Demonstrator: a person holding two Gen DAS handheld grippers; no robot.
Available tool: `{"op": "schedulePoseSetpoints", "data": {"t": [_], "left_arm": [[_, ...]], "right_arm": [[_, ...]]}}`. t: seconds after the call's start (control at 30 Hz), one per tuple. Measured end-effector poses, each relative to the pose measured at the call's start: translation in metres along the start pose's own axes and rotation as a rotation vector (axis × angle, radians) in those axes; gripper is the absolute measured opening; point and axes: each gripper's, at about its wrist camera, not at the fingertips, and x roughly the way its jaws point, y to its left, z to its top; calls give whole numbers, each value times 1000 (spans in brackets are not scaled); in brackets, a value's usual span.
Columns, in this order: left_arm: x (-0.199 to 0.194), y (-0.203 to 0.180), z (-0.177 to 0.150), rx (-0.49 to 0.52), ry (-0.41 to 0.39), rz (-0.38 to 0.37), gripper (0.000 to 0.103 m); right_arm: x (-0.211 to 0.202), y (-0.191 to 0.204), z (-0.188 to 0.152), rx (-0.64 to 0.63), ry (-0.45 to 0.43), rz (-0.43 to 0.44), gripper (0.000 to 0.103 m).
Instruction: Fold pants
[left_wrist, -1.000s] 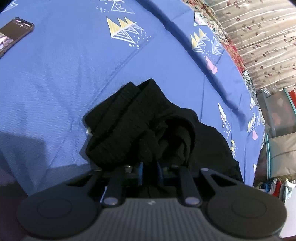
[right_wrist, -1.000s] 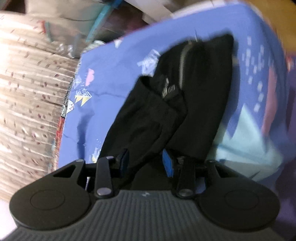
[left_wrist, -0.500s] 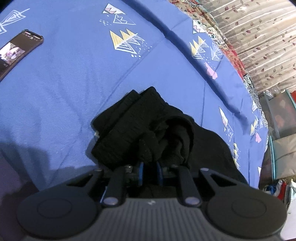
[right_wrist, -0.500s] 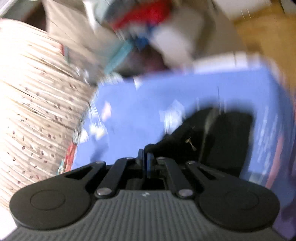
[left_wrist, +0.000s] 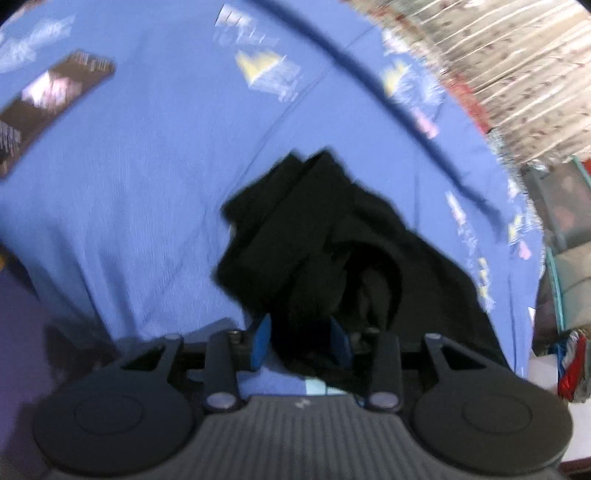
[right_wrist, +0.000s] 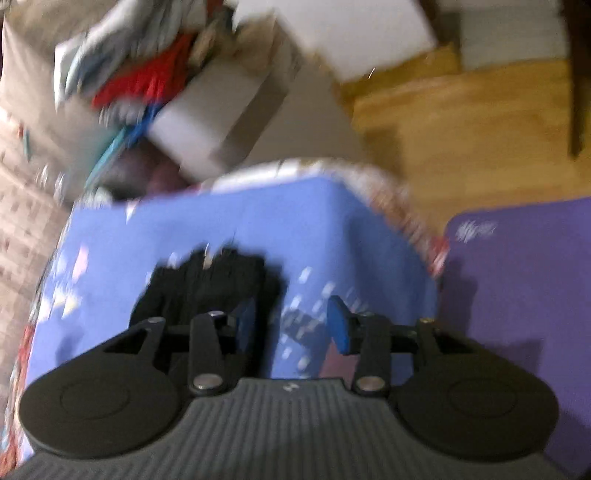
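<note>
Left wrist view: the black pants (left_wrist: 332, 240) sit bunched up on the blue bedsheet (left_wrist: 147, 184), and the left gripper (left_wrist: 301, 341) has its blue pads spread a bit with a fold of dark fabric between them. A phone (left_wrist: 51, 99) lies far left.

Right wrist view, pretty blurry: right gripper (right_wrist: 291, 325) jaws are wide apart, gripping nothing, pants (right_wrist: 214, 284) just ahead-left. A purple mat (right_wrist: 517, 295) sits right.
</note>
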Motion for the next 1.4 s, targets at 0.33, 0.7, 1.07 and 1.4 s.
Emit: {"op": "schedulePoseSetpoints", "data": {"t": [0.33, 0.7, 1.07, 1.4], "left_arm": [[-6, -9, 30, 38, -120, 13, 71], [29, 4, 10, 54, -63, 47, 84], [44, 25, 12, -25, -31, -102, 103], [83, 11, 21, 11, 19, -139, 43]], "right_arm": [[-30, 86, -45, -261, 111, 285, 46], [-78, 228, -258, -863, 753, 801, 30], [-102, 305, -435, -1257, 1013, 863, 29], [-76, 289, -431, -1069, 1087, 750, 25]]}}
